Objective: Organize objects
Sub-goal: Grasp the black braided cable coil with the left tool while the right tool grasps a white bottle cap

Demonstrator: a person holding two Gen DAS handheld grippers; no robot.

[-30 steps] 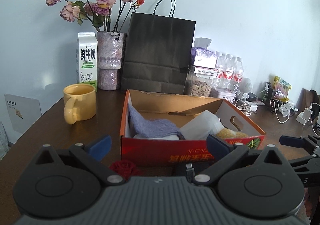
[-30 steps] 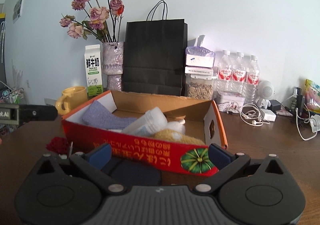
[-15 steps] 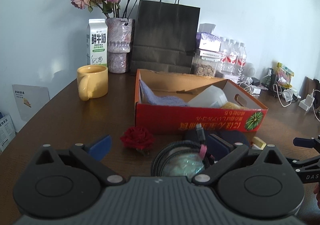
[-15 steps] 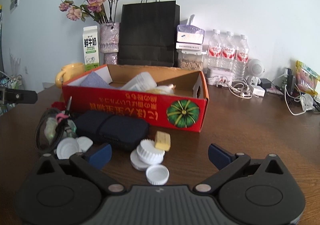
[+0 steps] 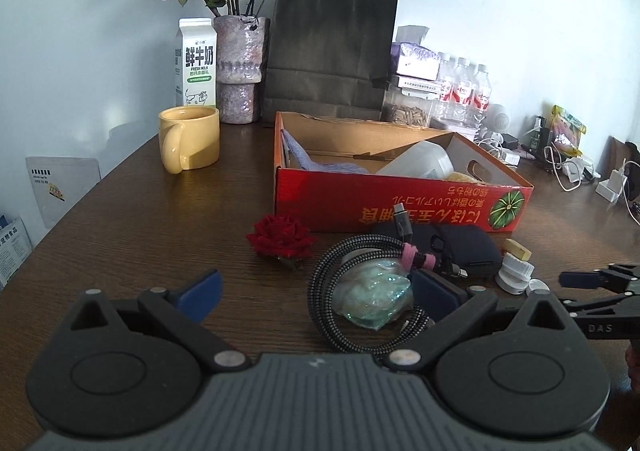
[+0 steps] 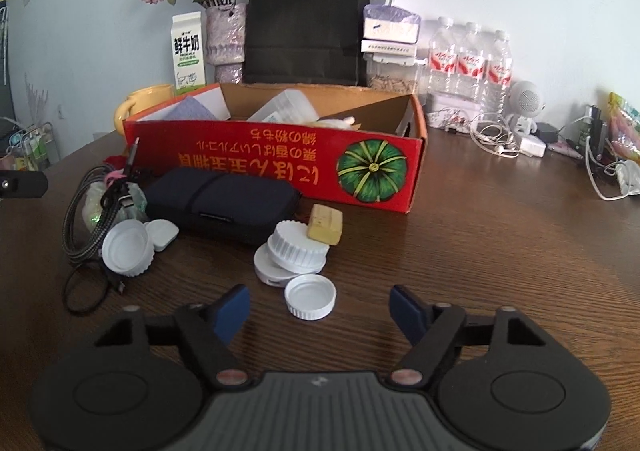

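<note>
Red printed cardboard forms the open tray box (image 6: 276, 155), which stands on the dark wooden table (image 6: 480, 251) and is marked with yellow characters printed upside down beside a green pumpkin picture; a grey-blue cloth (image 5: 320, 165) and a translucent plastic container (image 5: 420, 163) are seen inside it. Just in front of the box lie a dark navy zip pouch (image 6: 224, 201), a yellow rectangular block (image 6: 326, 223), several white ribbed plastic caps (image 6: 298, 245), a coiled black braided cable (image 5: 360, 291) bound with a pink tie around a crumpled pale green wrapper (image 5: 374, 299), and a red fabric rose (image 5: 282, 239). The left gripper (image 5: 316, 289) is held low over the table with its blue-padded jaws wide apart and nothing between them; the right gripper (image 6: 320, 309) is likewise spread open and empty, a white cap lying just ahead of it. Behind the box are set a yellow ceramic mug (image 5: 190, 139), a white milk carton (image 5: 196, 69) lettered "FRESH MILK", a mottled vase of dried pink roses (image 5: 240, 71), a black paper carrier bag (image 5: 332, 51) and red-labelled water bottles (image 6: 470, 67).
</note>
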